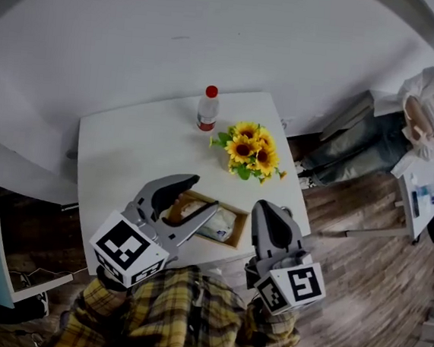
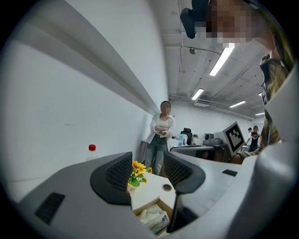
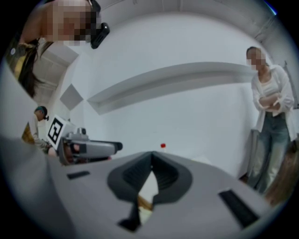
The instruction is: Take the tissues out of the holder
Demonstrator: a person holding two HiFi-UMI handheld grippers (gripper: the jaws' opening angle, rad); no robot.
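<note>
Room: white-walled office; a person (image 1: 429, 113) stood off to the right, well clear of the white table (image 1: 127, 153).
Table: bottle (image 1: 208, 108) with a red cap at the far side, sunflowers (image 1: 251, 151) near the middle, wooden holder (image 1: 235, 235) close to the near edge.
Tissues: a soft wrapped pack (image 1: 218, 224) lay inside the holder, not yet lifted.
Left gripper: (image 1: 204, 192) hung over the holder's left part with its jaws opening and spread wide; nothing stood between them, and its own view showed the pack lower down, beyond the tips.
Right gripper: (image 1: 263, 207) hovered just right of the holder with its jaws closed tip to tip and nothing in them.
Step, as judged: lining up the left jaws to come down on the pack.
Risk, slip: the wrapper looked slack, so a shallow pinch could catch film alone and let the pack drop back.
Risk, holder: it looked light and sat near the table edge; a snug pack could drag it up or off unless the right gripper steadied its rim.
Risk, flowers: they stood just behind the holder, so a wide swing on the way out could knock them.
</note>
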